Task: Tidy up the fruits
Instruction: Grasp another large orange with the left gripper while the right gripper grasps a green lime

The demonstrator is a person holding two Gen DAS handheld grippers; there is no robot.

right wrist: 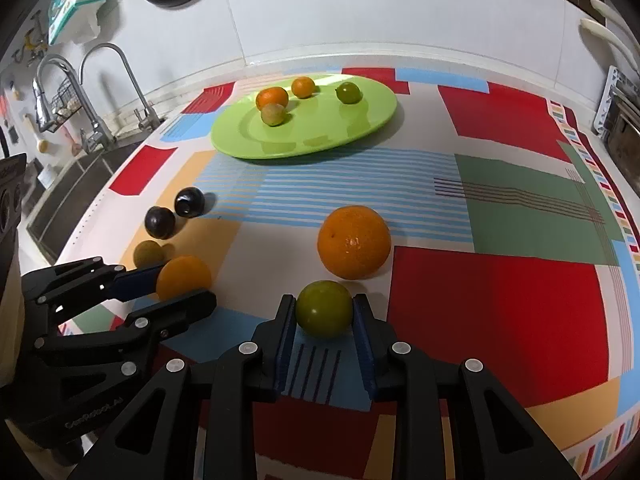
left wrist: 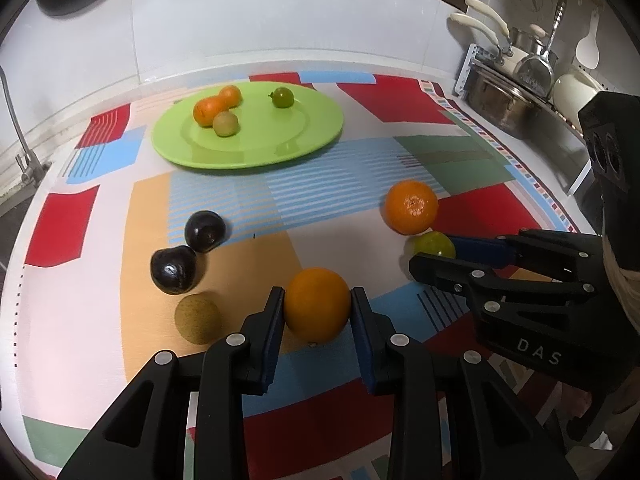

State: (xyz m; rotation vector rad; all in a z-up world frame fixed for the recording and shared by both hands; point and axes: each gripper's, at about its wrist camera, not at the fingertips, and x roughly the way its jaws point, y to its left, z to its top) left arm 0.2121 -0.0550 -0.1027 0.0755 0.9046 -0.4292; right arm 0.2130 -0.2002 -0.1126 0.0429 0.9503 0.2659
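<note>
My left gripper (left wrist: 317,304) is shut on an orange (left wrist: 317,304) that rests on the tablecloth; it also shows in the right wrist view (right wrist: 183,278). My right gripper (right wrist: 324,309) is shut on a green fruit (right wrist: 324,309), seen in the left wrist view (left wrist: 433,244) too. A larger orange (right wrist: 354,242) lies just beyond it. A green plate (left wrist: 256,148) at the back holds two small oranges, a green fruit and a tan fruit. Two dark plums (left wrist: 205,231) (left wrist: 173,269) and a brown kiwi (left wrist: 198,319) lie left of my left gripper.
A sink with faucets (right wrist: 96,92) is at the far left. A rack with pots and pans (left wrist: 520,92) stands at the right edge of the counter. The white wall runs behind the plate.
</note>
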